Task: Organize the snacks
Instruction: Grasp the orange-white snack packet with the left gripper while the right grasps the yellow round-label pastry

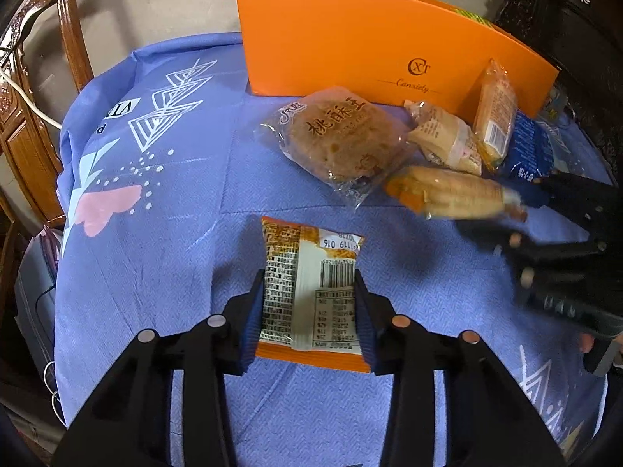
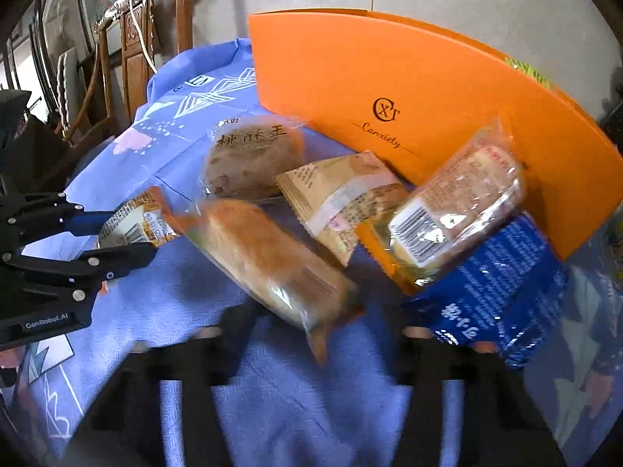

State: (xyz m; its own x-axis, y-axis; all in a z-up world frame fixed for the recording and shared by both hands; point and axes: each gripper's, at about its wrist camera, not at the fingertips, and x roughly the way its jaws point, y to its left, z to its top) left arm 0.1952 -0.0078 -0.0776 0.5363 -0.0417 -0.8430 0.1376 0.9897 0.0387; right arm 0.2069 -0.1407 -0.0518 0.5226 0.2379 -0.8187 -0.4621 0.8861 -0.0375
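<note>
Left tongs (image 1: 309, 303) clamping orange snack packet (image 1: 311, 288), lower centre of frame, on blue-clothed desk (image 1: 175, 233). Right tongs (image 2: 307, 334) blurred, spread apart around bread roll packet (image 2: 268, 260). Other snacks lying before orange box (image 1: 370, 39), upper right.

Cloth, card and shiny wrappers in front of my tongs

My left gripper (image 1: 309, 295) is matt black plastic with ribbed blue pads (image 1: 252, 319); the snack packet (image 1: 311, 288) is glossy film, the tablecloth (image 1: 163, 233) woven cloth, the orange box (image 1: 350, 39) smooth matt card, the chair (image 1: 23, 124) varnished wood.
</note>
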